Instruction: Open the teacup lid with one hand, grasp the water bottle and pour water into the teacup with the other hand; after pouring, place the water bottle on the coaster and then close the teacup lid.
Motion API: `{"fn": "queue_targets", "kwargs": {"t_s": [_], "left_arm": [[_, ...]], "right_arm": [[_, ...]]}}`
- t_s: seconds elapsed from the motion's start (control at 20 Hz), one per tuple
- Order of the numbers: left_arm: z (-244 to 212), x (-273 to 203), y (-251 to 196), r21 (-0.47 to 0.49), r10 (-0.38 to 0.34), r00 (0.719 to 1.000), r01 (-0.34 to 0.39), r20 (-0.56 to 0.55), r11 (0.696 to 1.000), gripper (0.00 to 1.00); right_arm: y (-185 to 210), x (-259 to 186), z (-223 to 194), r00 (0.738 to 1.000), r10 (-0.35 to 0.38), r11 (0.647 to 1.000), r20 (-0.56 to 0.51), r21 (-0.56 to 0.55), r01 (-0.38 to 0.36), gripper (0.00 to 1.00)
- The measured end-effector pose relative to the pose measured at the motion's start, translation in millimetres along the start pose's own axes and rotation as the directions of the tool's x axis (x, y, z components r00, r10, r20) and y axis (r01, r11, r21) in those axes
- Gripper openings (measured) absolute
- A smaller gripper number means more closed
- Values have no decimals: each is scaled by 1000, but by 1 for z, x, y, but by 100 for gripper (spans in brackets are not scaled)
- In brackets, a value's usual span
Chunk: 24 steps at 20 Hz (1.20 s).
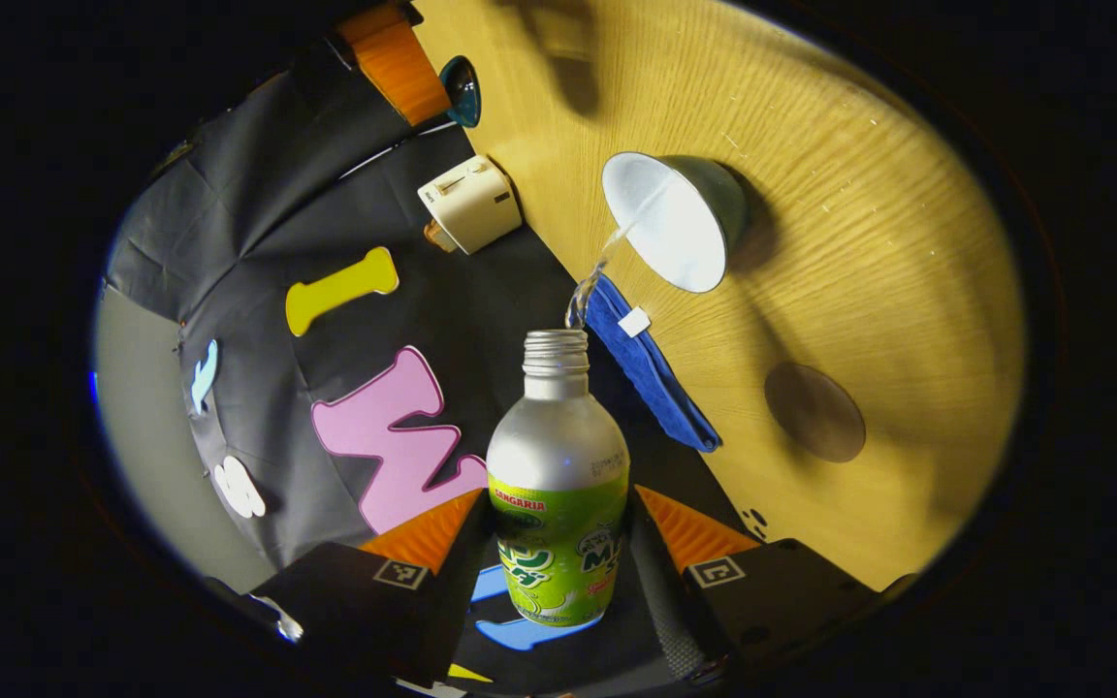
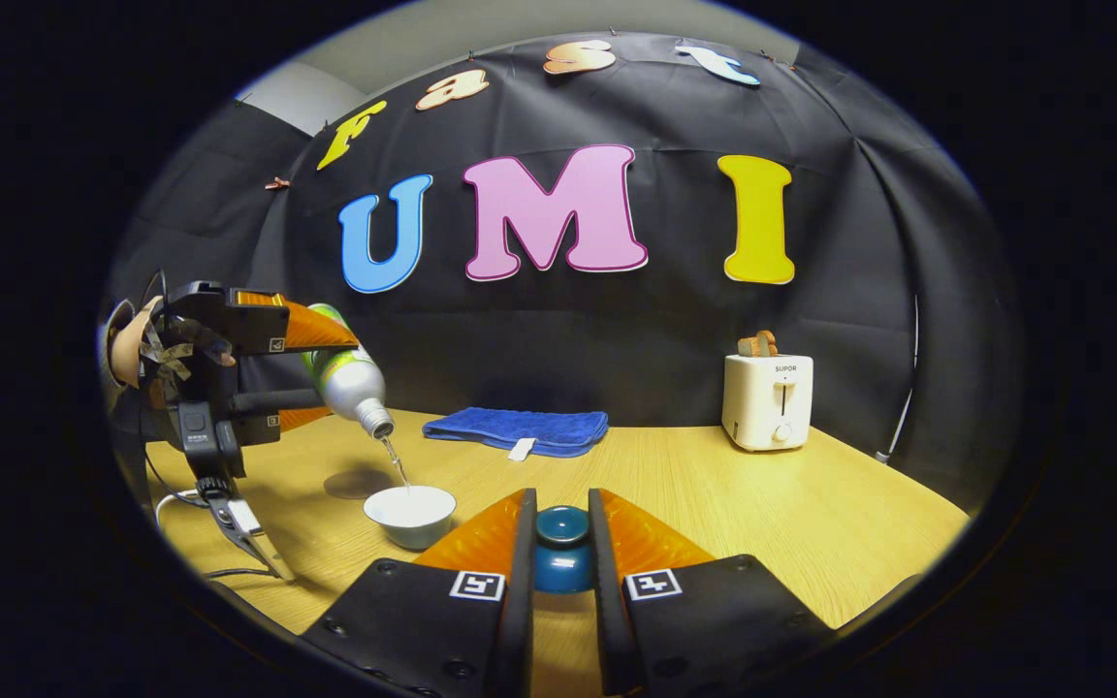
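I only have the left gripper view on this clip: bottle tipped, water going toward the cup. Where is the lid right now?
Observer: The lid is held between the fingers of the right gripper, lifted off the teacup and to one side of it.
Operator: Is the stream actually landing inside the cup?
Observer: From the right gripper view, yes: water falls from the mouth of the bottle straight into the teacup.
Operator: And the toaster, anything in it?
Observer: A slice of toast sticks up from the top of the toaster.
Operator: Where is the coaster relative to the cup?
Observer: The coaster lies just behind the cup, under the tilted bottle held by the left gripper.
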<state>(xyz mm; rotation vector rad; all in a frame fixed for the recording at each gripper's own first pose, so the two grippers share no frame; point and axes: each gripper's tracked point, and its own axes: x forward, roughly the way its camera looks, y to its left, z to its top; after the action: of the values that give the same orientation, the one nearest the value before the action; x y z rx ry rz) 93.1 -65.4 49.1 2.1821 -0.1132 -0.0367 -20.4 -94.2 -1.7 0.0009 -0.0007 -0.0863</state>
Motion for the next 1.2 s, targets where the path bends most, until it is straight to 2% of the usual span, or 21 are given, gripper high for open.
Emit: {"fn": "queue_targets", "kwargs": {"t_s": [0.35, 0.65, 0.8, 1.05, 1.2], "left_arm": [[-14, 2, 29, 97, 60, 998, -63, 29, 993, 82], [-14, -1, 49, 205, 135, 989, -145, 65, 968, 82], [-9, -4, 54, 230, 154, 985, -169, 79, 959, 82], [-2, -4, 59, 197, 155, 984, -169, 85, 966, 82], [2, 1, 39, 100, 102, 991, -111, 88, 989, 82]], "right_arm": [[0, 0, 0, 1000, 0, 1000, 0, 0, 0, 30], [0, 0, 0, 1000, 0, 1000, 1, -1, 0, 31], [0, 0, 0, 1000, 0, 1000, 0, -1, 0, 30], [-1, 0, 0, 1000, 0, 1000, 0, -1, 0, 30], [0, -1, 0, 1000, 0, 1000, 0, -1, 0, 30]]}}
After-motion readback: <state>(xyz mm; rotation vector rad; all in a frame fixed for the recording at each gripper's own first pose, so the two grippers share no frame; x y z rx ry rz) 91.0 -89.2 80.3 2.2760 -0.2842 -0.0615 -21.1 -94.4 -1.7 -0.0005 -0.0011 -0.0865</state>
